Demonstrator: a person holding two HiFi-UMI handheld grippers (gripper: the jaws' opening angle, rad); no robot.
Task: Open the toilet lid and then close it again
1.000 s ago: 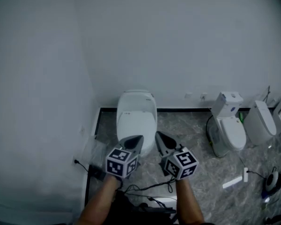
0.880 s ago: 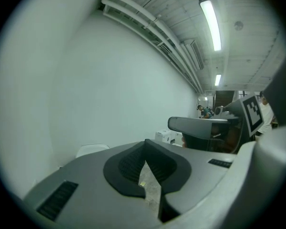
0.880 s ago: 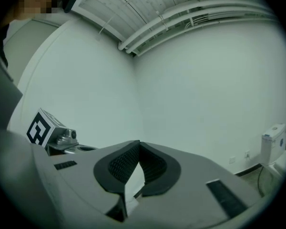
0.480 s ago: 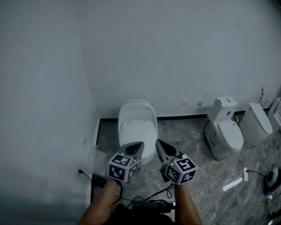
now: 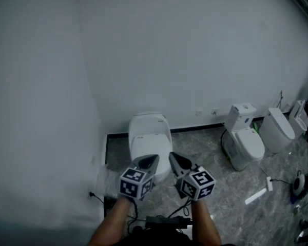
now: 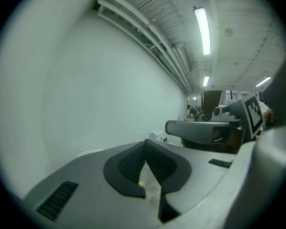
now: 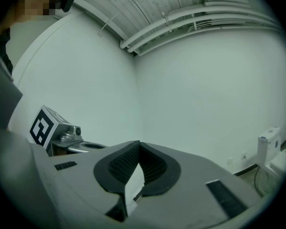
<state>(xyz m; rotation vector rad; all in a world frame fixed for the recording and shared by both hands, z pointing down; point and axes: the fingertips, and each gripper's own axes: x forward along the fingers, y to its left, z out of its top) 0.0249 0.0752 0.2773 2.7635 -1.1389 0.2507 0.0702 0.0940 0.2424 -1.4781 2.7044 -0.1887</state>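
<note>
Nearest to me, a bundle of dark cables [image 5: 161, 221] is lying on the grey marbled floor [image 5: 210, 158] between my forearms. Just ahead, I am holding the left hand-held gripper [image 5: 151, 160] and the right hand-held gripper [image 5: 174, 159] side by side with a narrow gap between them, both pointing forward at about level. In its own view the left hand-held gripper is showing its jaws pressed fully together, with nothing between the ribbed pads. The right hand-held gripper is likewise showing its jaws closed tip to tip and gripping nothing. Both sets of tips are hanging free in the air. Beyond them, in the head view, the toilet [image 5: 150, 121] is standing in the corner against the white wall [image 5: 185, 50], and its toilet lid [image 5: 150, 140] is lying down over the bowl. Farther to the right, a second toilet [image 5: 244, 140] and a third toilet [image 5: 277, 129] are standing along the same wall, well apart from the first. A white strip [image 5: 255, 197] is lying on the floor in front of them.
</note>
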